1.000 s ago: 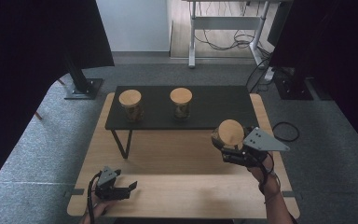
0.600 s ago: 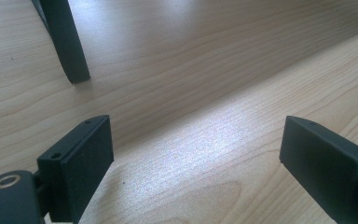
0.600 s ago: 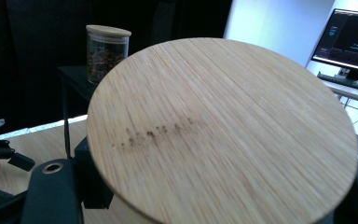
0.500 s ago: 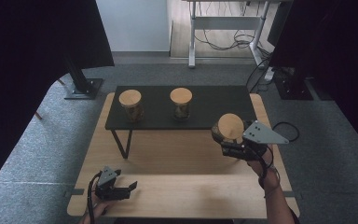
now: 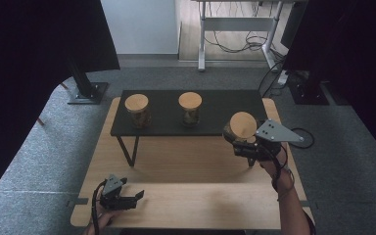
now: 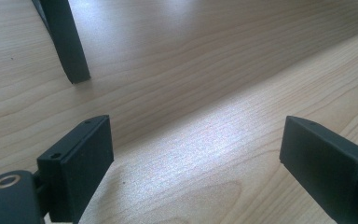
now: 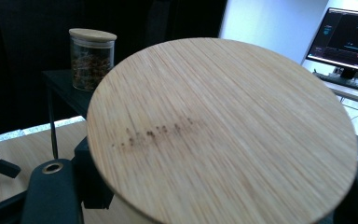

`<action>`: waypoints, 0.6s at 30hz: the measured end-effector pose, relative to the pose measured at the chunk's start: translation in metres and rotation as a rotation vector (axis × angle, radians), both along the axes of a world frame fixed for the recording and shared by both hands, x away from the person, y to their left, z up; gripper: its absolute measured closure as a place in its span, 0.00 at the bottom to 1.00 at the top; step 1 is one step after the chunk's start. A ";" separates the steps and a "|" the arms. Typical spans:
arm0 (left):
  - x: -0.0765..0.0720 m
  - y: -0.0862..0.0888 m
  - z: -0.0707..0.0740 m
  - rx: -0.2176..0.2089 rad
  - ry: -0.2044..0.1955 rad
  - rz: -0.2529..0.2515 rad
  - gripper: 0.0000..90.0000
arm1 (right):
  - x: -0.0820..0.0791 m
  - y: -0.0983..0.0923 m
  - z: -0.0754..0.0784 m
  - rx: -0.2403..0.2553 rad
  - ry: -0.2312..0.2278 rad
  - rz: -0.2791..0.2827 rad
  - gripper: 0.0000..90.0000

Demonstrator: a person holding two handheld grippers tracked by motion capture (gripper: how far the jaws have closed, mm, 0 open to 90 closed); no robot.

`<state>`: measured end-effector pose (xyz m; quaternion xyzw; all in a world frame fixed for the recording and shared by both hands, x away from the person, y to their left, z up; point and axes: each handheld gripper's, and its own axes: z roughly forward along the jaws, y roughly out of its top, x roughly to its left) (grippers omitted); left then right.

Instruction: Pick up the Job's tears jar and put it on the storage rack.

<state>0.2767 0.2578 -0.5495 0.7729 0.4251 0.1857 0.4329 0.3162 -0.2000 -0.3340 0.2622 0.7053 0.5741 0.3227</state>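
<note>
At the right end of the black shelf [image 5: 225, 105], your right claw [image 5: 242, 142] is clamped on a jar with a round wooden lid [image 5: 243, 124]. You hold this jar just off the shelf's front right corner, above the wooden counter [image 5: 186, 161], and it is tilted so that the lid faces toward you and upward. The claw's body lies behind and below the jar, on your side of it, with the grey three-cornered plate [image 5: 278, 132] to the jar's right. From the right gripper view, the lid [image 7: 223, 130] stands directly in front of the camera, between the two black jaws, whose bases you see at the lower left and lower right corners. The jar's body is hidden behind the lid there, so you cannot tell its contents from that view.

Two other jars stand upright on the shelf: the left jar [image 5: 138, 110] near the shelf's left end and the middle jar [image 5: 190, 107] near its centre, both well apart from the held one. One of them [image 7: 92, 58] appears in the right gripper view, with dark contents behind glass.

Your left claw [image 5: 127, 199] rests low at the near left part of the counter, far from all jars. Its jaws stand wide apart with nothing between them, and beyond them one black shelf leg [image 6: 67, 42] stands on the wood.
</note>
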 end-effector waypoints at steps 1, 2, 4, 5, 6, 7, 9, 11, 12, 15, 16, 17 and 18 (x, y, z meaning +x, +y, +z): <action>0.000 0.000 0.000 0.000 0.000 0.000 0.10 | 0.001 0.000 0.000 0.000 0.000 -0.001 0.27; 0.000 0.000 0.000 0.000 0.001 0.000 0.10 | 0.002 0.000 0.001 -0.001 0.001 -0.003 0.27; 0.000 0.000 0.000 -0.001 0.002 0.000 0.10 | 0.005 0.001 0.002 -0.002 0.002 -0.004 0.27; 0.000 0.000 0.000 -0.002 0.001 -0.001 0.10 | 0.006 0.001 0.003 -0.002 0.003 -0.005 0.27; 0.000 0.000 0.000 -0.002 0.001 0.000 0.10 | 0.008 0.001 0.003 -0.003 0.005 -0.008 0.27; 0.000 0.000 0.000 -0.001 0.002 0.000 0.10 | 0.009 0.001 0.004 -0.004 0.004 -0.011 0.27; 0.000 0.000 0.000 -0.002 0.001 -0.001 0.10 | 0.012 0.000 0.004 -0.003 0.007 -0.014 0.27; 0.000 0.000 0.000 -0.001 0.001 -0.001 0.10 | 0.015 0.000 0.005 -0.001 0.010 -0.016 0.27; 0.000 0.000 0.000 -0.001 0.001 -0.001 0.10 | 0.016 0.000 0.005 0.001 0.012 -0.016 0.27; 0.000 0.000 0.000 -0.002 0.001 -0.001 0.10 | 0.021 0.001 0.006 0.001 0.016 -0.019 0.27; 0.000 0.000 0.000 -0.001 0.001 -0.001 0.10 | 0.022 0.001 0.006 0.000 0.017 -0.020 0.27; 0.000 0.000 0.000 -0.002 0.001 0.000 0.10 | 0.024 0.001 0.006 -0.002 0.018 -0.021 0.27; 0.000 0.000 0.000 -0.002 0.001 0.000 0.10 | 0.026 0.002 0.005 -0.003 0.020 -0.023 0.27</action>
